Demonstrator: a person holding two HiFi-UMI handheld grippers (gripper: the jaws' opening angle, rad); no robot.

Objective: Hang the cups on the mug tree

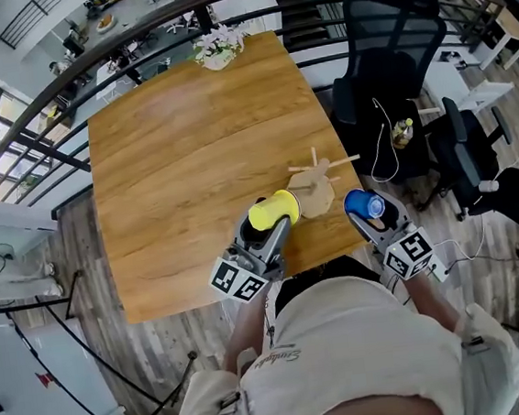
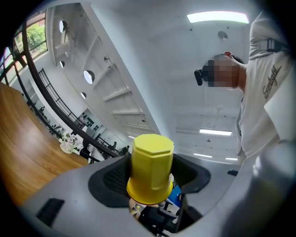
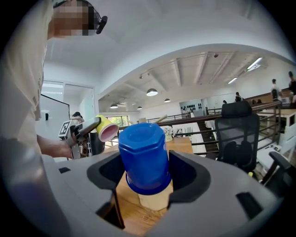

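My left gripper [image 1: 269, 231] clamps the yellow cup [image 1: 273, 212], my right gripper [image 1: 369, 215] the blue cup [image 1: 363, 205]; I must slip each mouth over a seemingly upslanted mug tree [image 1: 316, 179] peg.

A big wooden table [image 1: 181, 164] fills the middle. A bunch of pale flowers [image 1: 218, 48] sits at its far edge. A black railing [image 1: 34, 120] curves round behind the table. To the right stands a tall black chair [image 1: 393, 31]. A small bottle [image 1: 403, 132] sits on its dark seat, and a thin white cable [image 1: 381, 152] trails just beside the bottle. A second chair [image 1: 462, 158] stands near it. The floor [image 1: 99, 348] is grey wood planks. High above, a long light [image 2: 217, 17] shines on the white ceiling [image 2: 162, 55].
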